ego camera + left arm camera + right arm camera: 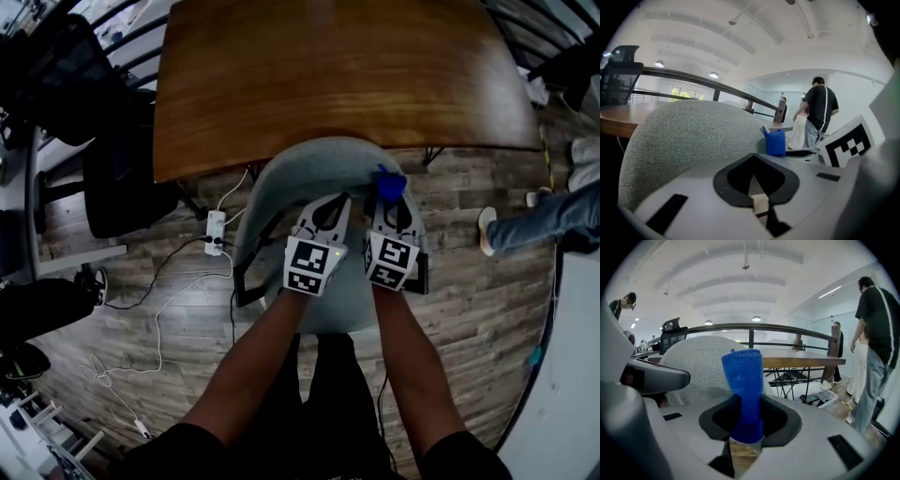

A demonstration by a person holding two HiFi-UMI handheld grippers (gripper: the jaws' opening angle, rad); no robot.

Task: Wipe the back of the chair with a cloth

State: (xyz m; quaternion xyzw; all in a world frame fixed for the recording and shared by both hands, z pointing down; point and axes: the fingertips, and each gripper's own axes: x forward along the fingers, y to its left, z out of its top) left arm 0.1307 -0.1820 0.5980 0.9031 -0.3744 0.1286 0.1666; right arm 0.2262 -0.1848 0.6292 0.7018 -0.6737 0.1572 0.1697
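While the wooden table (328, 75) spreads well beyond both pairs of jaws, the grey fabric chair (314, 169) curves its back just ahead of them. The left gripper (752, 161) has its jaws together on nothing, close over the fabric; whether it touches, I cannot tell. The right gripper (747, 404) has its 2 jaws clamped on the blue cloth (744, 376), which stands upright out of them (a folded strip, free end up). Wiping looks barely begun. To do it well, tilt the right jaws until the cloth's free end lies flat on the chair back, press lightly, sweep in overlapping passes, and keep the hard jaw tips off the upholstery.
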